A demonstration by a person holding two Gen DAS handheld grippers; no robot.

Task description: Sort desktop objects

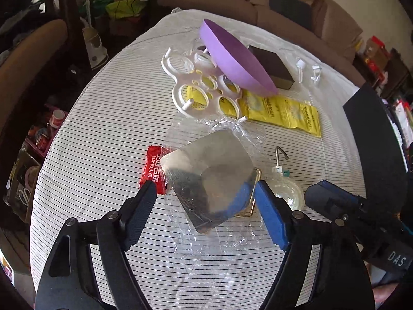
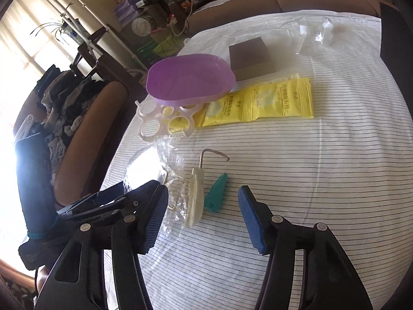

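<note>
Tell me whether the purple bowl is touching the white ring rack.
Touching. The right wrist view shows the purple bowl sitting tilted, its lower rim resting on the white ring rack; the left wrist view shows the same overlap.

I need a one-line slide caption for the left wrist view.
Open left gripper hovers over plastic-wrapped shiny square metal plate on striped tablecloth.

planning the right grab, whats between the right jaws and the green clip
Only bare striped cloth, seen in the right wrist view; the green clip lies just ahead of the open right gripper, beside the cream hook piece.
</note>
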